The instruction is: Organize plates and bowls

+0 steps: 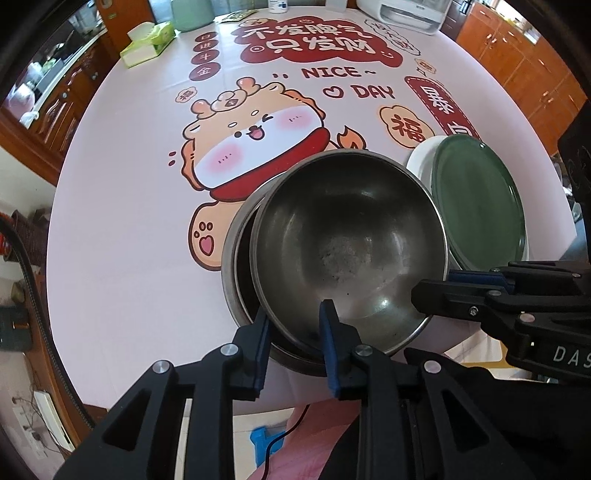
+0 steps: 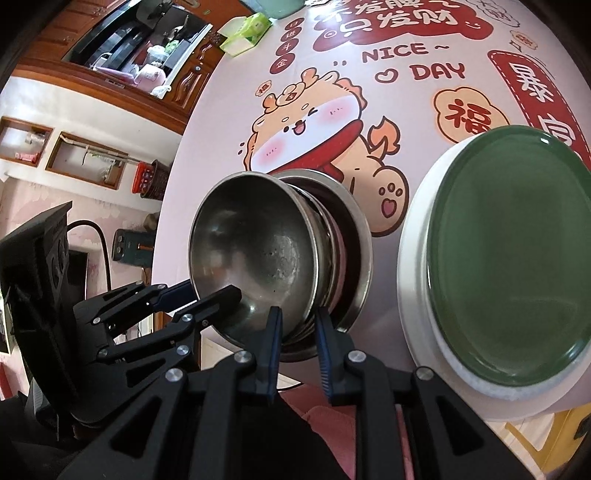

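Observation:
A steel bowl sits tilted inside a larger steel bowl near the table's front edge. My left gripper straddles its near rim, one finger inside and one outside, pads against the wall. My right gripper clasps the rim on the bowl's right side in the same way. To the right lies a green plate stacked on a white plate. A further bowl rim seems to show between the two bowls in the right wrist view.
The round table carries a pink cloth with a cartoon print. A green tissue box and a white appliance stand at the far edge. Wooden cabinets surround the table. The table's front edge lies right under both grippers.

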The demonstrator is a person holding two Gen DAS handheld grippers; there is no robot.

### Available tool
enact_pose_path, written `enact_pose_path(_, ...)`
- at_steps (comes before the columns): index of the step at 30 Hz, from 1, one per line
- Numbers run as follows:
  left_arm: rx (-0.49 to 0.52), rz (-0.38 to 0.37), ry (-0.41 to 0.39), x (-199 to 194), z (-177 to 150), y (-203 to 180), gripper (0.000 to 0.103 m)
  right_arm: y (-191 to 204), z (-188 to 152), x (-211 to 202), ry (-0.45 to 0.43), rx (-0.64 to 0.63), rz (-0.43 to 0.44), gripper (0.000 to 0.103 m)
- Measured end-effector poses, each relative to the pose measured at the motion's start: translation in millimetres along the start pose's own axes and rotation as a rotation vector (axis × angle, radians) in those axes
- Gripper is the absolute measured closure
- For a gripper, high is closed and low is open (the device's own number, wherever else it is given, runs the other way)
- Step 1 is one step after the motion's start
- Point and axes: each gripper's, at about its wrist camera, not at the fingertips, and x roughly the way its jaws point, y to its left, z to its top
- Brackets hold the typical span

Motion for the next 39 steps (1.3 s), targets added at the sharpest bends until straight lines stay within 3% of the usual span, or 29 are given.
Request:
enact_pose_path(14,0.052,-0.003,-0.036,-10,1,4,0.074,-4,-4,-7,-0.019,0.075,0.016,0.079)
enact_pose_path(18,0.051,-0.013,-0.049,-13,2,8,0.073,-8,-3,-9,-0.029,0.102,0.020,0.066)
enact_pose_path(24,0.030,-0.045,-0.073,-17,5,15,0.072,-16,-3,-8,-0.028,0.161,0.027,0.065)
enact_pose_path(27,0.012,-0.070,-0.090,-19,8,20,0.070,-23,-3,-7,-0.025,0.203,0.037,0.059)
enact_pose_path(30,-0.013,-0.089,-0.095,-18,11,26,0.061,-30,-4,-5,-0.016,0.242,0.051,0.058)
enact_pose_path(32,-0.030,-0.100,-0.091,-16,12,31,0.055,-35,-4,-1,-0.004,0.273,0.066,0.058)
enact_pose_path(39,-0.097,-0.141,-0.043,1,13,46,0.052,-48,-7,11,0.035,0.373,0.113,0.058)
